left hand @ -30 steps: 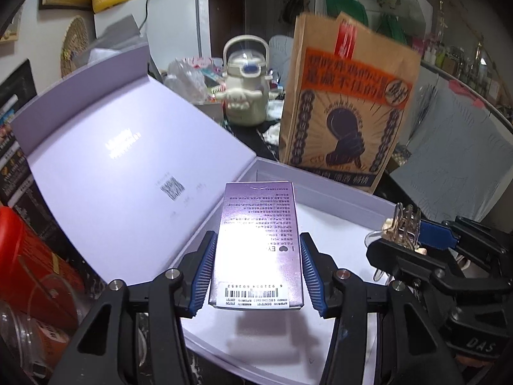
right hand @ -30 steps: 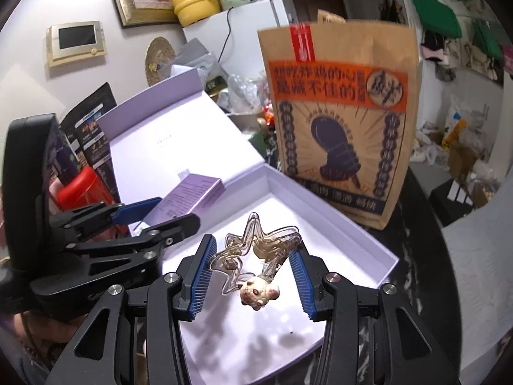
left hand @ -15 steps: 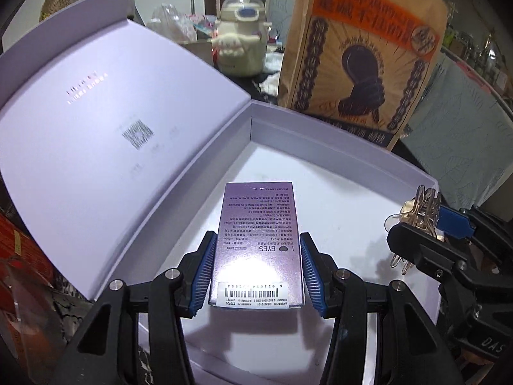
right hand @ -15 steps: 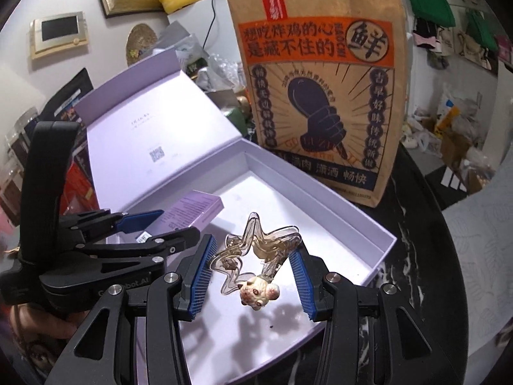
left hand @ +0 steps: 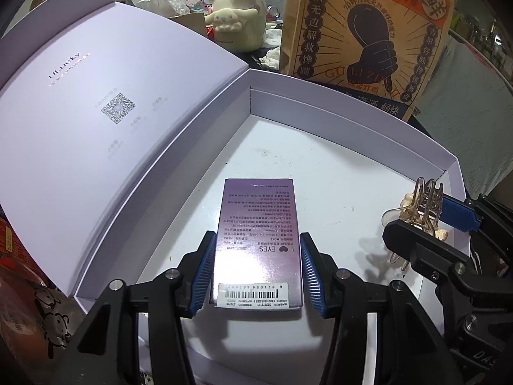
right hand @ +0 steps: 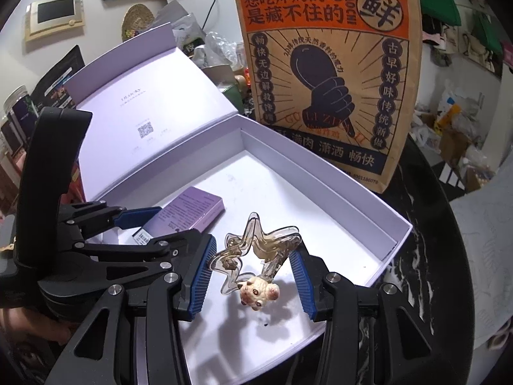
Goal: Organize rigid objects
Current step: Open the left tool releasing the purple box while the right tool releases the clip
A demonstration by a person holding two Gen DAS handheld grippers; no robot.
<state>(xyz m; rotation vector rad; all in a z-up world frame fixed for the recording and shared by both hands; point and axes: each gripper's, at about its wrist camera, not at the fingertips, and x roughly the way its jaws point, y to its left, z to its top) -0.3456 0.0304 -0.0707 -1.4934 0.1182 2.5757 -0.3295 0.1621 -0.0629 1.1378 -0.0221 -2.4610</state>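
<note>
- Over the open white gift box (left hand: 352,122), both grippers point down into it, each carrying one item; hinged lid (left hand: 96,112) stands open on the left side.
- Left gripper (left hand: 256,269): clamped on a purple cosmetics carton (left hand: 259,237), blue pads flat against its two long sides, barcode end nearest the camera. Carton hangs just above the box floor; a shadow under its near end suggests no contact yet.
- Right gripper (right hand: 253,272): clamped on a clear star-shaped hair claw clip (right hand: 256,250) with a small cream animal charm (right hand: 256,292) hanging below. Clip sits over the near right part of the box, carton to its left.
- Paper snack bag (right hand: 327,73) stands upright just behind the far box wall, on the dark marble worktop (right hand: 426,231).
- Step, as judged: lower and release both items inside the box.
- Risks:
  - grippers are close side by side; left gripper's outer finger is near the clip, so widening both together could knock them.
  - clip is held on irregular curved points; it may twist or slip out of the pads, and the charm hits the floor first and could tip it.
  - carton released from a height could land skewed or slide against the lid-side wall.
  - pushing too far forward could nudge the box into the bag and topple it.
</note>
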